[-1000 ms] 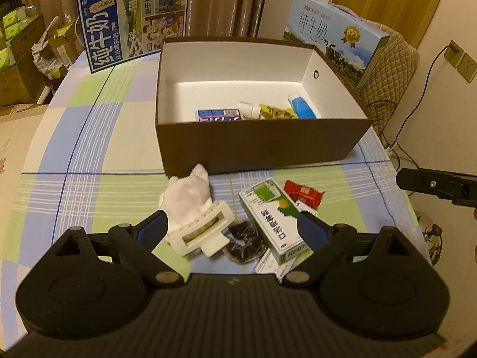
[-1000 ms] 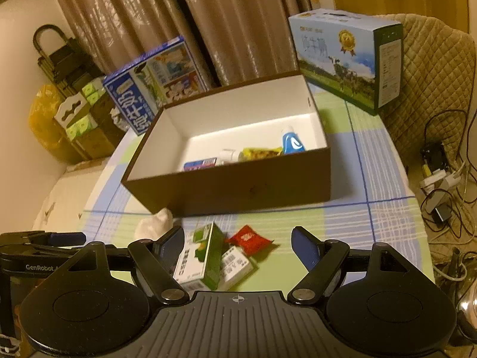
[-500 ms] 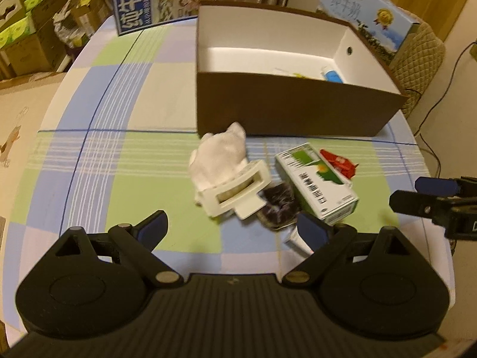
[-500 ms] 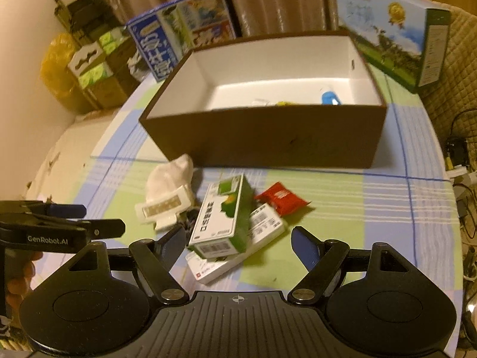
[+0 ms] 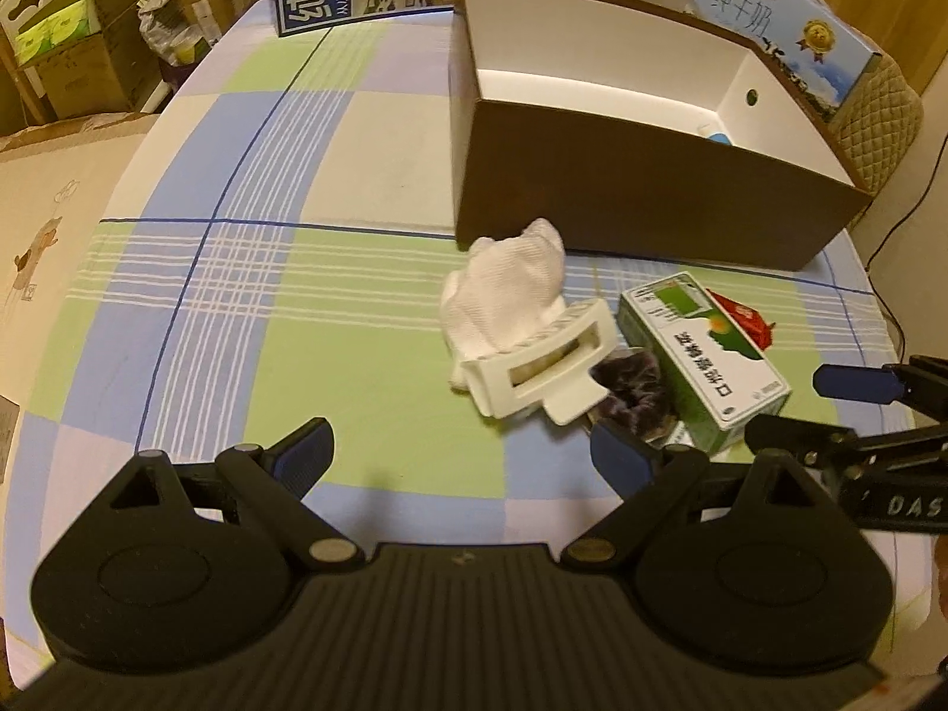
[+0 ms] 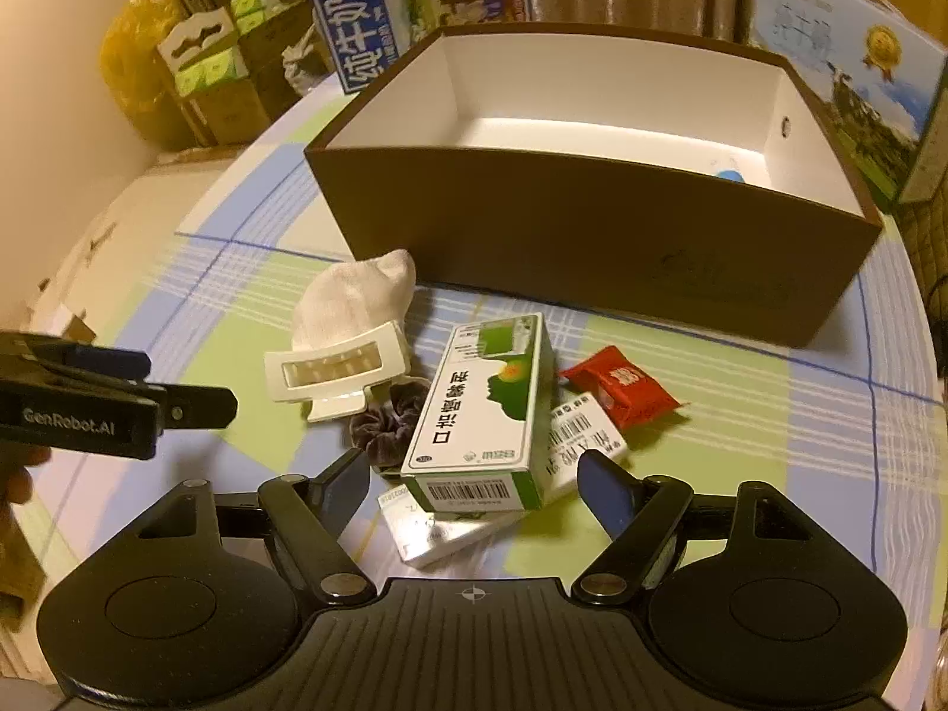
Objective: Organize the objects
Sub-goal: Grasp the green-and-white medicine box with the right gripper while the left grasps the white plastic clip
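A brown box (image 6: pixel 598 225) with a white inside stands on the checked tablecloth; it also shows in the left wrist view (image 5: pixel 640 207). In front of it lie a white sock (image 6: pixel 355 296), a white hair claw clip (image 6: pixel 338 370), a dark scrunchie (image 6: pixel 388 420), a green and white carton (image 6: pixel 486 415), a flat white box (image 6: pixel 450 530) under it, and a red packet (image 6: pixel 622 385). My right gripper (image 6: pixel 474 486) is open, its fingers either side of the carton's near end. My left gripper (image 5: pixel 462 453) is open and empty, just short of the clip (image 5: pixel 539 358).
Two blue milk cartons stand behind the box, one at the left (image 6: pixel 409 0) and one at the right (image 6: pixel 853 71). Stacked boxes and a yellow bag (image 6: pixel 130 59) sit beyond the table's left edge. A blue item (image 6: pixel 732 175) lies inside the box.
Both grippers have come lower and closer to the pile in front of the box. The right gripper's fingers now flank the green carton. Both stay open.
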The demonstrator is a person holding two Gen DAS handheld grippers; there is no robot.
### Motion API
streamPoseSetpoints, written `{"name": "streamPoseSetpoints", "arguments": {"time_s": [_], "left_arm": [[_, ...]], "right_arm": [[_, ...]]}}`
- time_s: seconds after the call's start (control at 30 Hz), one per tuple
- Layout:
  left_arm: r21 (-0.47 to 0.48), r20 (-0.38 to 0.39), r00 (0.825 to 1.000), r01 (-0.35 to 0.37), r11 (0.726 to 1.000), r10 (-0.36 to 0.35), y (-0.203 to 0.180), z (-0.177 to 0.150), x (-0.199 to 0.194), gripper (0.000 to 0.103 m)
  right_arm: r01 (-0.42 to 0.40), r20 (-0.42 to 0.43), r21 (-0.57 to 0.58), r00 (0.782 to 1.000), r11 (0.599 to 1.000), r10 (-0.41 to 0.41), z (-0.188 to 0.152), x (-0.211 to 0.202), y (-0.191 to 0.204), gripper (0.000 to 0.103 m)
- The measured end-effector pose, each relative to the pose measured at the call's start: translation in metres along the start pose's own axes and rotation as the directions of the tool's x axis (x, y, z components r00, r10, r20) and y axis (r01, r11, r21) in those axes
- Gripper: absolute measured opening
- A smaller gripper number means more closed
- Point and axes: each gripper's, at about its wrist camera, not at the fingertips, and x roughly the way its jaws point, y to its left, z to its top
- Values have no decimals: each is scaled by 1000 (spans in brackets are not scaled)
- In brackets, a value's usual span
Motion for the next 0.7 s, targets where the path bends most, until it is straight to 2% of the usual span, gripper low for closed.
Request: {"name": "streamPoseSetpoints", "arguments": {"time_s": [0.07,0.27,0.43,0.7], "left_arm": [[9,-1,1000,0,1000,0,1,0,3,91],[56,-5,1000,-6,998,6,-1,0,14,91],[84,-1,1000,8,996,-8,-5,1,20,91],[199,25,999,31,979,-36,-17,4,26,90]], "right_arm": [[13,-2,-26,1000,1000,-13,0,8,3,73],[25,3,-64,1000,998,-25,-1,22,3,57],[32,55,-94,998,995,-27,-5,14,-2,53],[24,168,-30,986,999,-18,-20,-32,-34,52]]}}
